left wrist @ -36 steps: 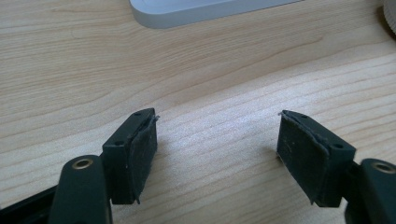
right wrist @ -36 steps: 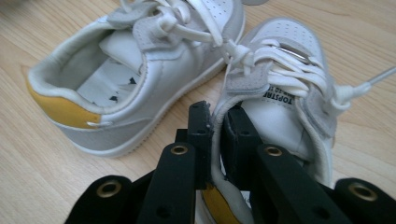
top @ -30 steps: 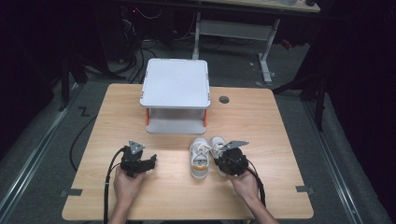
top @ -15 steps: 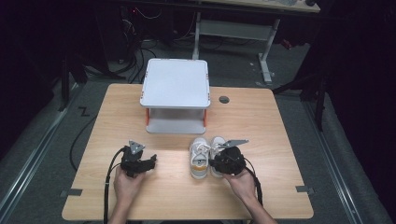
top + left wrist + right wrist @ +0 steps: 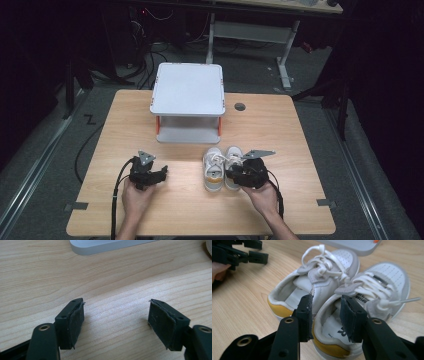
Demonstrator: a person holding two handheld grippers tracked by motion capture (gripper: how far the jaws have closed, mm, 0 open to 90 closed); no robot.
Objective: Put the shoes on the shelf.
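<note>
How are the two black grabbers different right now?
The left gripper has bare table wood between its jaws, while the right gripper is at the pair of white shoes. The left gripper's jaws stand wide apart; the right gripper's jaws sit closer together, having just been opening, with one inside the nearer shoe's collar and one outside it. Both are black, two-jawed and held in a hand.

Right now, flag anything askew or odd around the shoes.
One thing: a loose lace trails off the shoe nearer the right gripper, toward the table. Otherwise the two shoes stand upright side by side, toes toward the white rack.
</note>
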